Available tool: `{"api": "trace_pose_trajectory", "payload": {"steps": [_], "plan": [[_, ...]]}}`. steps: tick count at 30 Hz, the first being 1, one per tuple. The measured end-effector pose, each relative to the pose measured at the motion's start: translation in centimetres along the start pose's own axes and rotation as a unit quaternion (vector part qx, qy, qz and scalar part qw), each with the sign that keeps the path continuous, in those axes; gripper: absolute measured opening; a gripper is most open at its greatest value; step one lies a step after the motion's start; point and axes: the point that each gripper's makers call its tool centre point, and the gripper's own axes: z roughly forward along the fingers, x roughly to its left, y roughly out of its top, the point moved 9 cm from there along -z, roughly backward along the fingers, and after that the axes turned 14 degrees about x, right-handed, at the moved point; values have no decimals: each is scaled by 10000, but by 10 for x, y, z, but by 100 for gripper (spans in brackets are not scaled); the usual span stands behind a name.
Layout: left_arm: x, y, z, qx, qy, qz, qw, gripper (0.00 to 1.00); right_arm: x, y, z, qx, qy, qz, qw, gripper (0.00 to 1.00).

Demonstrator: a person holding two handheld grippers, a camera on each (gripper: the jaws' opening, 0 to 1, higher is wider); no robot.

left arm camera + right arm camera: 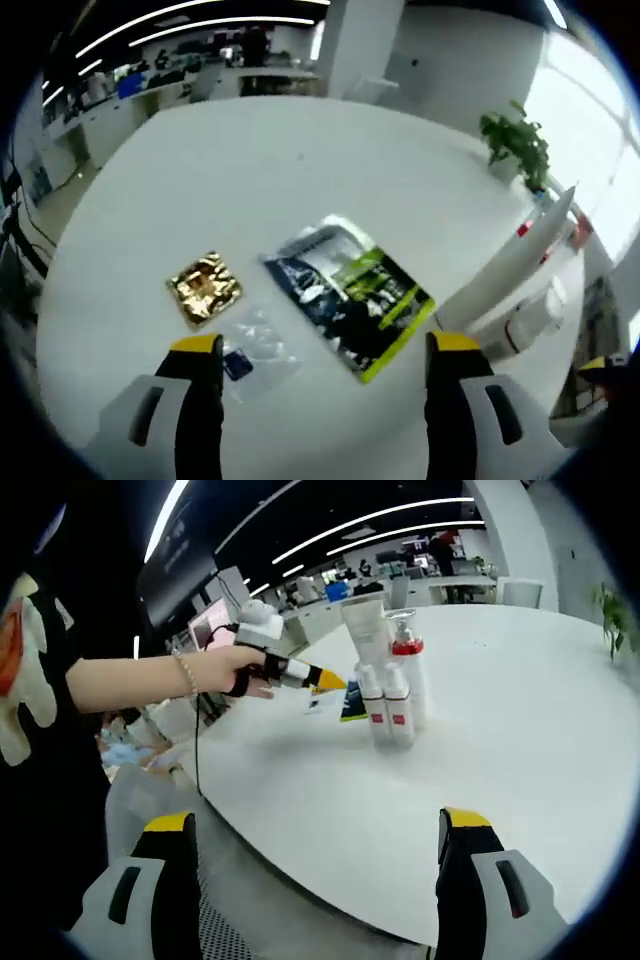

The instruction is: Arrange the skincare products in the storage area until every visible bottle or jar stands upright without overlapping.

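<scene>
In the left gripper view, the left gripper (327, 345) was held with jaws spread wide and empty above the white table (300, 170). Between the jaws lay a dark and green sachet (348, 295), a gold foil packet (204, 287) and a clear packet (250, 355). In the right gripper view, the right gripper (318, 825), likewise spread and empty, was pointed at the skincare bottles (392, 685), which stood upright, clustered and touching, on the table.
</scene>
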Motion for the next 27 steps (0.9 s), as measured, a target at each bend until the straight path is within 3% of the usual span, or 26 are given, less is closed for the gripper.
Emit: {"api": "trace_pose_trajectory", "payload": {"steps": [6, 9, 14, 27], "plan": [[-1, 23, 34, -60, 141, -144, 9998, 74, -1, -1, 1, 74, -41, 42, 10000, 100], [1, 31, 50, 70, 212, -317, 9992, 72, -3, -1, 1, 55, -70, 129, 9999, 100], [-3, 41, 64, 86, 170, -436, 9989, 73, -7, -1, -1, -43, -119, 315, 9994, 100], [-13, 57, 81, 152, 317, -217, 9991, 78, -9, -2, 0, -55, -164, 483, 9987, 100]]}}
